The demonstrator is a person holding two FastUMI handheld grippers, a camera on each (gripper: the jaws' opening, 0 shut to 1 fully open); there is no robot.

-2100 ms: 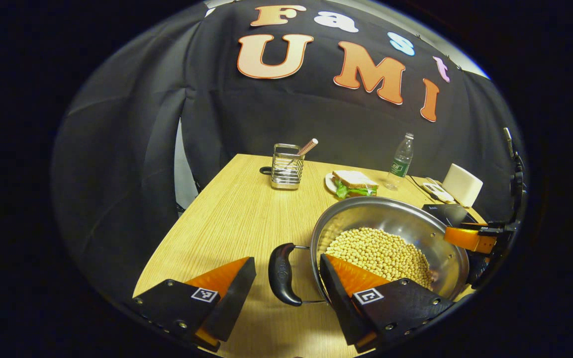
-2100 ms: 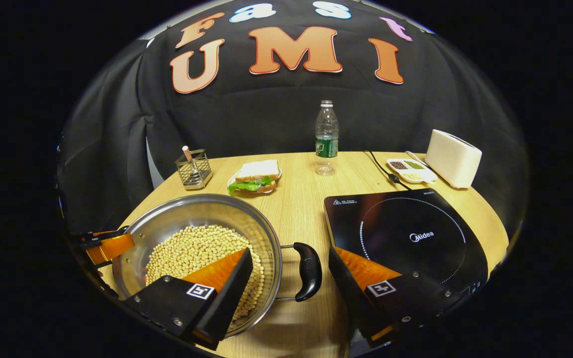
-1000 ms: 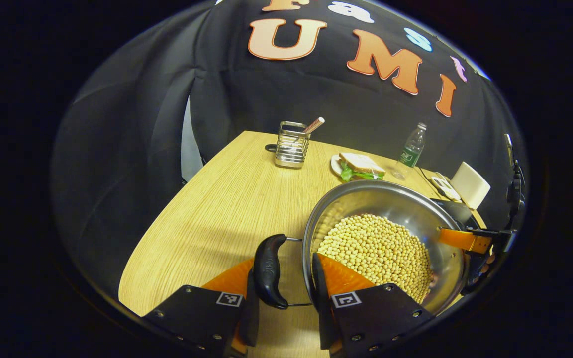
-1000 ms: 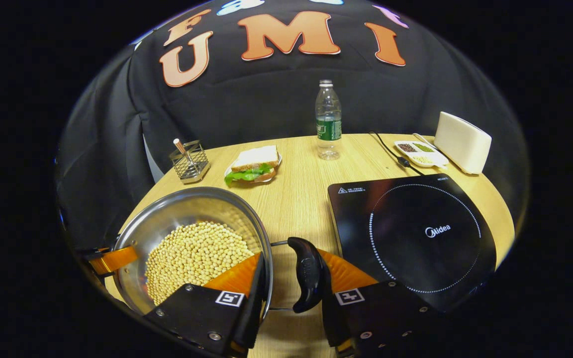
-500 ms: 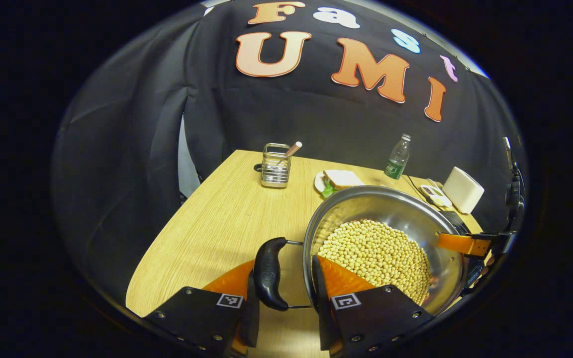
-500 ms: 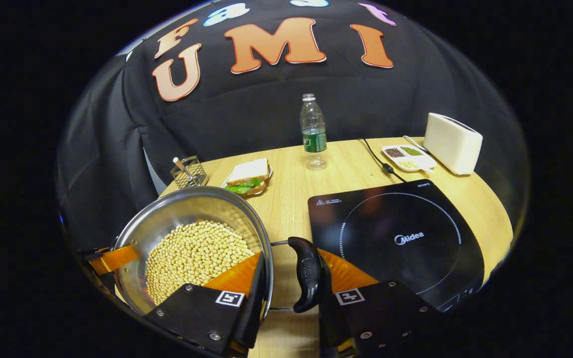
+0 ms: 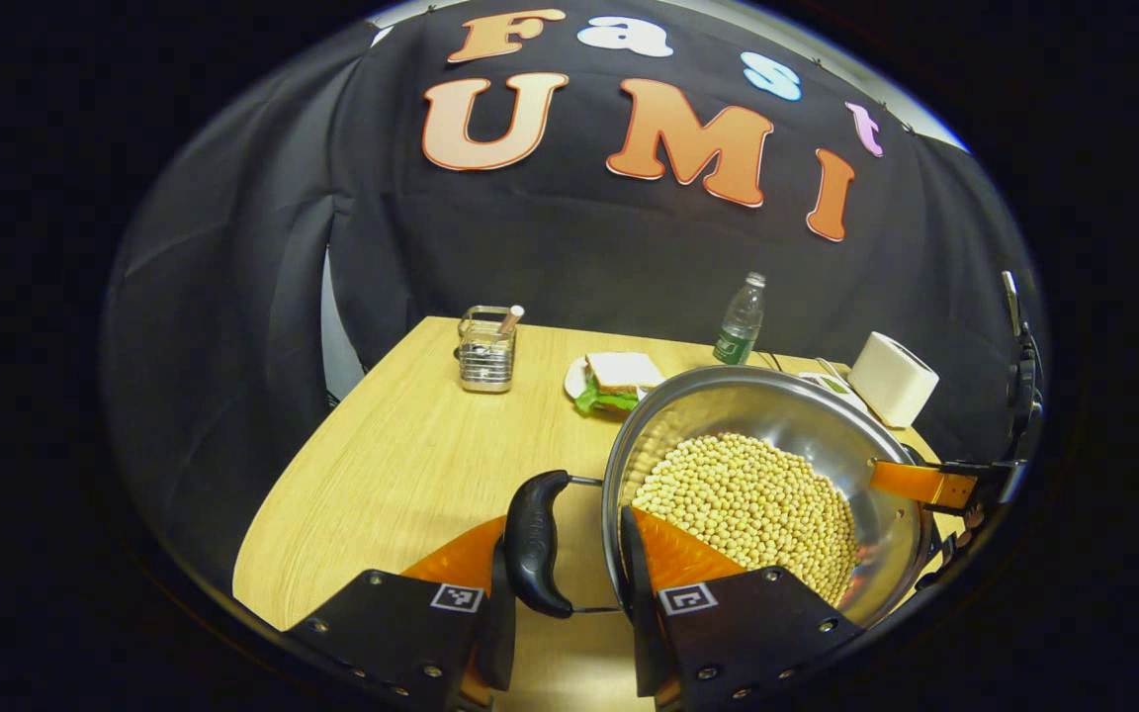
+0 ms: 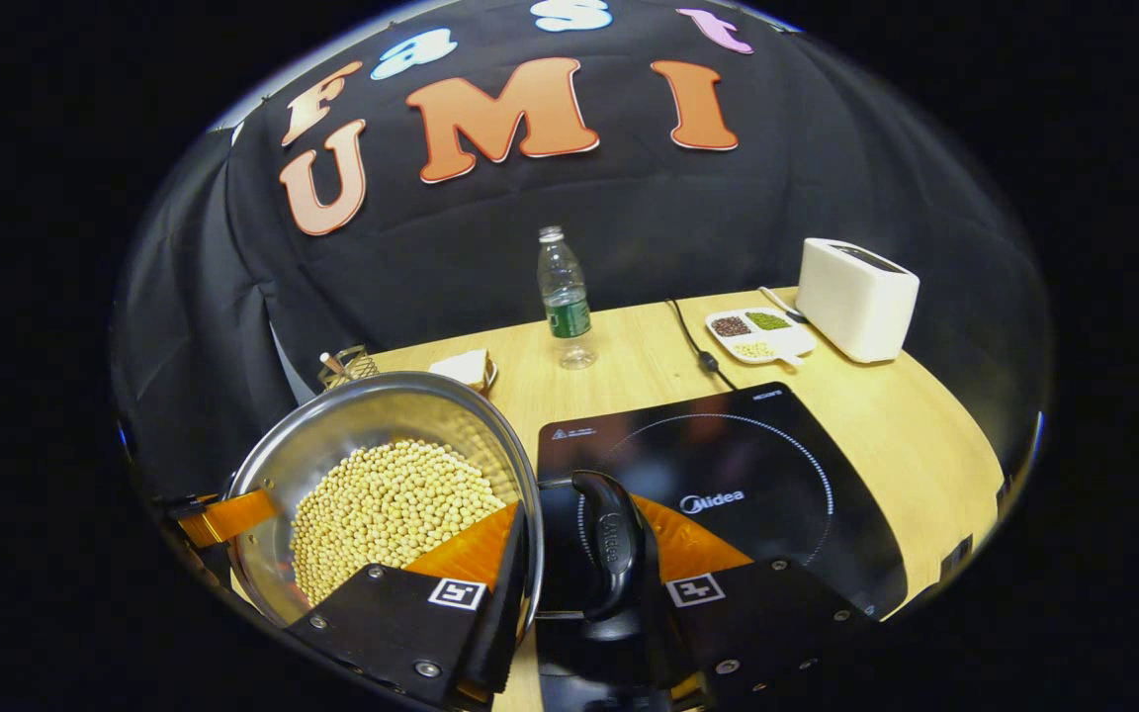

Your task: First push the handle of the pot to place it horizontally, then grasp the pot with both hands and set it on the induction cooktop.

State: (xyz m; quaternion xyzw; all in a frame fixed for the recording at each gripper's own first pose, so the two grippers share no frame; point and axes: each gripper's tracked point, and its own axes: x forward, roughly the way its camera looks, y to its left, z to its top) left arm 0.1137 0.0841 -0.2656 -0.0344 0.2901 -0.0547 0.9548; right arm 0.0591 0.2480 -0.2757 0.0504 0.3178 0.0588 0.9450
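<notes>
Two grippers, left (image 7: 562, 593) and right (image 8: 584, 583), each clamp a handle of the bean-filled pot (image 8: 382, 465), held at the cooktop's (image 8: 728, 475) left edge.

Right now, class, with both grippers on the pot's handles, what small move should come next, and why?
Probably keep carrying the pot sideways: its right handle is over the induction cooktop, but the bowl is beside it. Both the left gripper and right gripper clamp handles.
</notes>
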